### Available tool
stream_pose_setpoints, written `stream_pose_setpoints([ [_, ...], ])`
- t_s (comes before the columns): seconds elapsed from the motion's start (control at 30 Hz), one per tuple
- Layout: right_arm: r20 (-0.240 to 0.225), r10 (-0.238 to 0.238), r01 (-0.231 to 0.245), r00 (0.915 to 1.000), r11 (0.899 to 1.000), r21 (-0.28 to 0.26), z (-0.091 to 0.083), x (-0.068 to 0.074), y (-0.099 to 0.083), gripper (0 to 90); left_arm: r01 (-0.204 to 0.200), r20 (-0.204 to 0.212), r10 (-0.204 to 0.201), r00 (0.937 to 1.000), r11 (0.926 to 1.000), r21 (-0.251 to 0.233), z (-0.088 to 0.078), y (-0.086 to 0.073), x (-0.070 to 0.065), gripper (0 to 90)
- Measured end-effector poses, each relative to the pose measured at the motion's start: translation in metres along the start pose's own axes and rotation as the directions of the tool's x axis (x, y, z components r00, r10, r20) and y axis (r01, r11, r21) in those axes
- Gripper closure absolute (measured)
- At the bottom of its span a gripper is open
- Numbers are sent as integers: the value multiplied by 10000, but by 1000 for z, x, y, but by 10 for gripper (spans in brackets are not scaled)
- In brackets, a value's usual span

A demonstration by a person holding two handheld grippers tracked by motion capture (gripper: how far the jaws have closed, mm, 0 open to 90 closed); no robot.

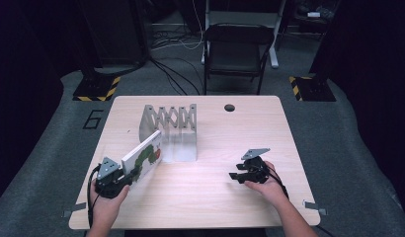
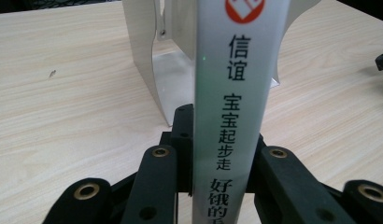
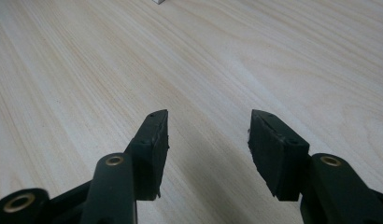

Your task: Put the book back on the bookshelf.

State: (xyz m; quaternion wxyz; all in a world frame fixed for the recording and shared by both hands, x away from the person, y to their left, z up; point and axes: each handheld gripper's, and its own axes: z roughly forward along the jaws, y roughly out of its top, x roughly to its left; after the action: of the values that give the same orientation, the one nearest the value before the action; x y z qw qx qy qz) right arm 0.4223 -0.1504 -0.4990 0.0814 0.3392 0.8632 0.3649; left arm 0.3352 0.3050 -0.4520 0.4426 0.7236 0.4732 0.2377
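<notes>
In the high view, the left gripper (image 1: 122, 177) holds a white picture book (image 1: 144, 154) by its near end. The book stands on its long edge on the worktop (image 1: 215, 187), tilted, and its far end is just beside the metal book rack (image 1: 169, 129) with the zigzag dividers. The right gripper (image 1: 243, 171) rests well apart, on the right side of the worktop. I judge the step to be putting the book into one slot of the rack. To do it well, the book should first be made upright and lined up with the gap between two dividers.

In the left gripper view, the fingers (image 2: 182, 140) press on both sides of the book spine (image 2: 236, 93), so the grip looks firm. The rack wall (image 2: 143, 60) stands right behind. The push should be slow and straight, so the cover does not catch a divider.

In the right gripper view, the fingers (image 3: 154, 140) stand half apart with nothing between them, above the bare wood. This hand could steady the rack.
</notes>
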Motion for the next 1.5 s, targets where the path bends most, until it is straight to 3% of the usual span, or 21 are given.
stream_pose_setpoints([
  [0.57,13,-59,59,10000,10000,54,1,0,0,476,42,-221,-45,9997,9999,-108,15,-1,3,753],
  [0.93,12,-66,66,10000,10000,57,0,0,-1,476,434,-405,-443,9982,9988,-245,21,-5,1,751],
  [1.1,8,-71,70,10000,10000,59,1,1,0,477,400,-585,-415,9974,9989,-263,25,-1,-3,751],
  [1.3,4,-31,31,10000,9999,105,1,1,-1,476,764,-709,-784,9944,9966,-303,28,0,-5,750],
  [1.4,28,-10,10,10000,10000,58,2,1,-1,476,1159,-928,-1188,9886,9926,-357,32,1,-9,749],
  [1.5,-9,-45,45,10000,10000,83,1,1,-1,476,1135,-1105,-1169,9870,9929,-359,35,2,-13,749],
])
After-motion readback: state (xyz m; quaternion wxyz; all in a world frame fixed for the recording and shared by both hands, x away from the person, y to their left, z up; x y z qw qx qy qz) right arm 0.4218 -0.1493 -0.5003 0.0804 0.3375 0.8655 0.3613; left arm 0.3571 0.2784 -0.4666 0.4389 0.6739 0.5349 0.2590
